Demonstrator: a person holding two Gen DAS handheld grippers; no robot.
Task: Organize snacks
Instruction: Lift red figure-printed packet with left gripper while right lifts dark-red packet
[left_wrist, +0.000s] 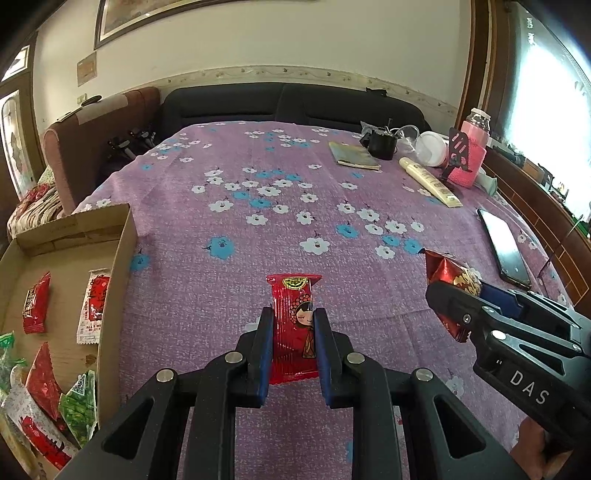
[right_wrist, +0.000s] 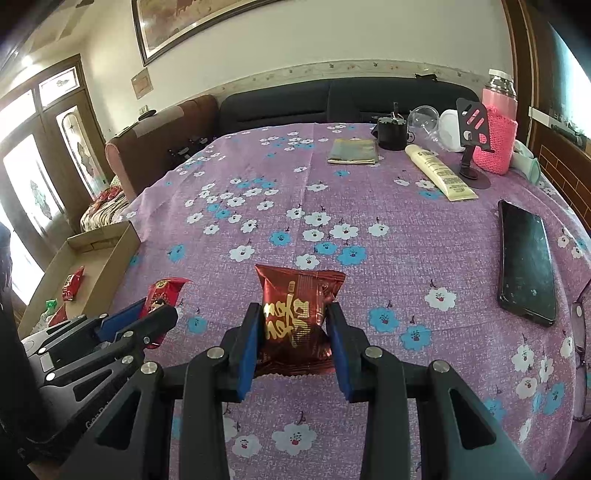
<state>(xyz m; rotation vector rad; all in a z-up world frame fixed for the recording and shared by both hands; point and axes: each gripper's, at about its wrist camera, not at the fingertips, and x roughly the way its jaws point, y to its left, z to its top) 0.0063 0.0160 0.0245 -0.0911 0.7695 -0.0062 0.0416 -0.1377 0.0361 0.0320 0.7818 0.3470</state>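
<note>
**Both grippers hold a snack above the flowered cloth**

Your left gripper (left_wrist: 293, 350) is closed tight on a slim red packet (left_wrist: 294, 325) printed with a cartoon face. Your right gripper (right_wrist: 295, 347) is clamped on a fatter dark red packet (right_wrist: 297, 317) with gold lettering too distorted to read. Both packets are held above the purple tablecloth (right_wrist: 332, 206).

Only the left view shows "DAS" on the side of the right gripper, and the contents of the cardboard box (left_wrist: 122, 258) at the table's left edge: red, white and green packets (left_wrist: 79, 406). The right view sees just a corner of the box.

Farther off on the right lie a black phone (right_wrist: 526, 262), a cream tube (right_wrist: 439, 173) and a pink-sleeved bottle (right_wrist: 498, 122).
</note>
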